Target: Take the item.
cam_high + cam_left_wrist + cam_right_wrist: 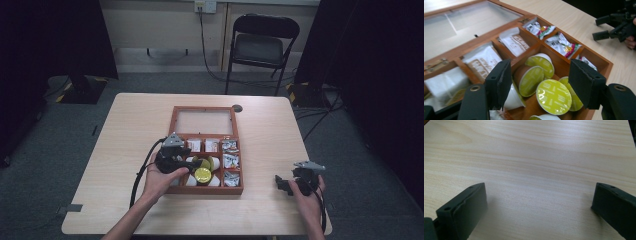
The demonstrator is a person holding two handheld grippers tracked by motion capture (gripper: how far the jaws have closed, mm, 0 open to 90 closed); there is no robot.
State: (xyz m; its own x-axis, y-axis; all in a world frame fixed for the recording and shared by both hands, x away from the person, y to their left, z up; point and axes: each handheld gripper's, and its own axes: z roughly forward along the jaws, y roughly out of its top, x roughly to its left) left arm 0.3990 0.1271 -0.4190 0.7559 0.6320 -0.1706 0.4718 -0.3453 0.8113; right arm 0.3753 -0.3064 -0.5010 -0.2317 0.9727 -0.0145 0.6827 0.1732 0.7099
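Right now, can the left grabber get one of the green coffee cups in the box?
Probably yes: the left gripper hangs open right over the capsules, the box lid is up, nothing blocks them.

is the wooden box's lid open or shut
Open. The wooden box has its glass lid folded back flat on the table, leaving the capsules and sachets exposed.

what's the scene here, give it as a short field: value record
surface: light wooden table
container: wooden box, glass lid open and lying flat behind it
large compartment: coffee capsules with yellow-green foil lids, lying loosely
far row: white sachets
right column: printed packets
left gripper: open, over the capsule compartment, nothing between the jaws
right gripper: open, over bare table to the right of the box, holding nothing
background: black folding chair behind the table
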